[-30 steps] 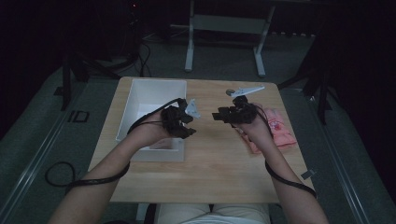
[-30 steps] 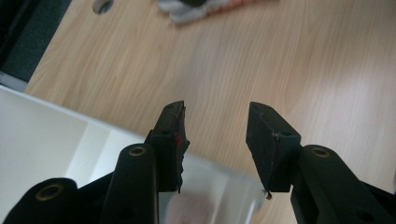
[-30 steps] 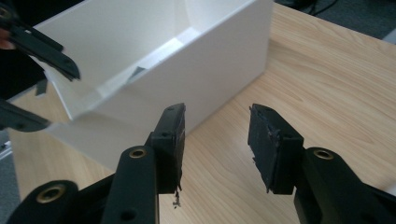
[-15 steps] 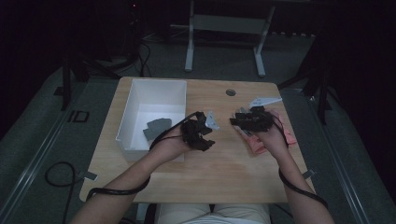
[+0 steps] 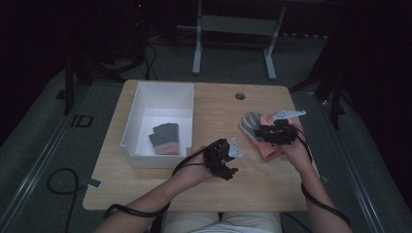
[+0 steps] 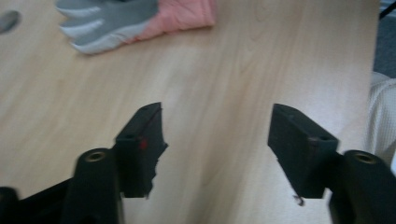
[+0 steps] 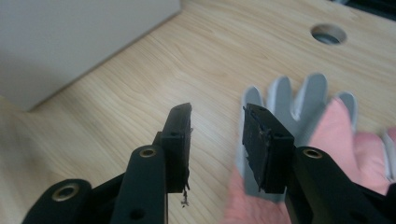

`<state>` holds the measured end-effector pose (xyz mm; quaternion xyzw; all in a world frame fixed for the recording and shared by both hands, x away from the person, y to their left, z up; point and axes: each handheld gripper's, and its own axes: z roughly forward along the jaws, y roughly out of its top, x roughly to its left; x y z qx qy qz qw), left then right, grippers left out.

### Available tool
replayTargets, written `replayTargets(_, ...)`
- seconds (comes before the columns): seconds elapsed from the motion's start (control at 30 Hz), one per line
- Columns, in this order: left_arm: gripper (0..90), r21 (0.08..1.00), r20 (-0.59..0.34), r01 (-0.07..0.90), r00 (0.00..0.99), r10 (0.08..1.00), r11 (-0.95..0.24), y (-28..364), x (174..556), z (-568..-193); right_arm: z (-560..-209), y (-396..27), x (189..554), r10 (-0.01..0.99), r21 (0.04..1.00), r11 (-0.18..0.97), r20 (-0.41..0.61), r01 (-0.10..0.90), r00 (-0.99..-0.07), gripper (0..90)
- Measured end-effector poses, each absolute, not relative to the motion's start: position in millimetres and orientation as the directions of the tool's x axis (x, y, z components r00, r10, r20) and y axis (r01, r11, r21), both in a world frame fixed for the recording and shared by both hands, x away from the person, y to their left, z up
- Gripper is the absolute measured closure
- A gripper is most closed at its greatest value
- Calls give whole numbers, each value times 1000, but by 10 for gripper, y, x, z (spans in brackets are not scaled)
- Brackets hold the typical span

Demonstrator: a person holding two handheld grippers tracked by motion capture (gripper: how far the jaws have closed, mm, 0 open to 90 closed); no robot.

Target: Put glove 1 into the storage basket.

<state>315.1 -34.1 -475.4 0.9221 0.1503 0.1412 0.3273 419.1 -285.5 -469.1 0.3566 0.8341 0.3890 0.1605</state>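
Gloves on the table's right side — a grey-and-pink pair [image 5: 260, 135] lying flat on the wood, fingers spread toward the white bin [image 5: 141, 116].

Right gripper [image 5: 262, 131] sits low over that pair. Its jaws stand a narrow gap apart and have just been closing; in the right gripper view bare wood shows between them, and the grey glove fingers [image 7: 299, 100] lie just beyond and beside the far-side jaw, which overlaps the glove's edge. Whether a pad touches the fabric I cannot tell. Nothing is pinched.

Left gripper [image 5: 228, 162] is nearer the person, over bare table [image 5: 272, 189], just beside the bin's front corner. Its jaws stand wide and have just been opening — nothing between them but wood grain. From its fingertips the grey-and-pink pair [image 6: 135, 18] lies well ahead, off toward the left-hand jaw's side.

Inside the bin, a second folded glove bundle [image 5: 164, 138], dark grey with a pink cuff, rests on the floor near the front wall, well apart from both sets of fingers.

Round cable hole [image 5: 240, 96] in the tabletop lies beyond the right gripper's tips.
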Motion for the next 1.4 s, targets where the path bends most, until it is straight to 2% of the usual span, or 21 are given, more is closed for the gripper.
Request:
replayTargets(0.17, 171, 671, 81, 217, 929, 361, -709, -296, 3127, -4968, -4771, -2909, 4240, 731, 744, 462, -11, 483, -682, 641)
replayTargets(0.27, 127, 695, 75, 215, 927, 367, -686, -251, 3081, -5106, -4817, -2935, 4293, 738, 735, 470, -24, 489, -674, 656)
replayTargets(0.33, 53, 704, 75, 222, 921, 382, -675, -228, 3045, -5211, -4847, -2944, 4331, 746, 729, 473, -32, 495, -665, 669)
replayTargets(0.4, 17, 707, 81, 223, 917, 391, -671, -190, 3008, -5302, -4886, -2941, 4375, 748, 718, 483, -40, 502, -663, 680)
replayTargets(0.57, 13, 752, 91, 210, 906, 414, -625, -89, 2887, -5453, -4998, -2902, 4507, 752, 681, 523, -86, 512, -654, 673)
replayTargets(0.73, 13, 812, 59, 232, 880, 470, -536, 14, 2807, -5565, -5135, -2891, 4631, 734, 640, 576, -130, 509, -666, 630)
replayTargets(0.87, 13, 823, 51, 230, 881, 471, -519, 14, 2739, -5594, -5248, -2876, 4698, 716, 600, 615, -154, 511, -680, 635)
replayTargets(0.97, 13, 834, 89, 195, 875, 476, -515, -3, 2706, -5602, -5292, -2860, 4724, 700, 581, 636, -157, 508, -697, 685)
replayTargets(1.07, 13, 840, 96, 186, 874, 477, -510, -4, 2710, -5617, -5323, -2890, 4766, 730, 589, 582, -74, 561, -680, 790)
replayTargets(1.17, 13, 847, 100, 180, 871, 482, -500, 12, 2713, -5631, -5333, -2871, 4744, 753, 595, 555, -64, 581, -655, 840)
replayTargets(1.4, 13, 860, 102, 172, 865, 492, -481, 53, 2716, -5636, -5135, -2768, 4573, 820, 661, 438, -17, 610, -571, 885)
